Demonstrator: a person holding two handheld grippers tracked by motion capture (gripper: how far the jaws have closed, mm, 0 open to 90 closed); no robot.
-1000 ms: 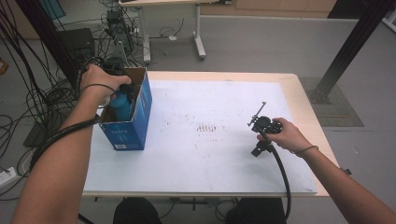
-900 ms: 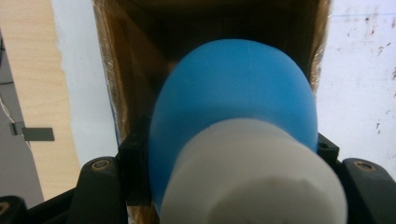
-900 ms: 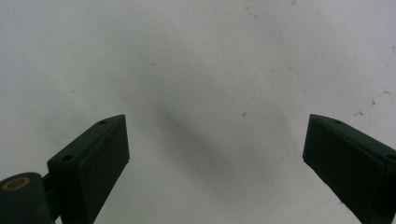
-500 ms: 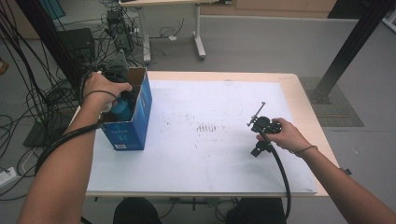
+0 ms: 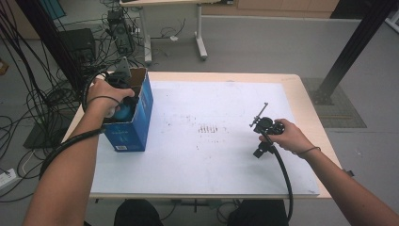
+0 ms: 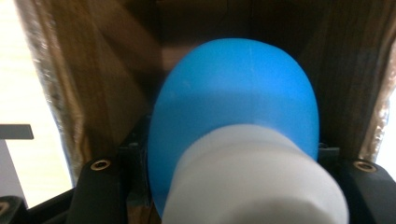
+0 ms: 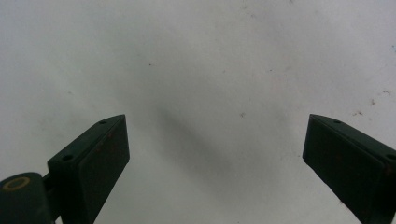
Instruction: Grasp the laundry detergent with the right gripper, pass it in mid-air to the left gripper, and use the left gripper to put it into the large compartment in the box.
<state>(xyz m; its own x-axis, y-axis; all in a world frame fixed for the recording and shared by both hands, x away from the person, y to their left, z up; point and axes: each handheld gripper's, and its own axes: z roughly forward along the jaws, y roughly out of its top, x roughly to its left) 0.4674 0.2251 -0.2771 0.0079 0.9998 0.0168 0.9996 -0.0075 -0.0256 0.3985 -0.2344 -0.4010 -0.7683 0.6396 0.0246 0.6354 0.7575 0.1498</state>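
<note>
Right tongs [image 7: 215,154] spread wide over the bare white sheet [image 7: 196,56], faint specks on it; from the high view they sit at the right of the counter [image 5: 301,94], well apart from the blue box [image 5: 136,127]. Left tongs [image 6: 233,186], seen in their own view, are clenched on a blue object with a white end [image 6: 233,121] inside the box's brown cardboard walls [image 6: 102,70]. A label on the box front is too small to read. Beyond the box: grey floor, tangled cables [image 5: 42,89], another table's legs [image 5: 200,33].
</note>
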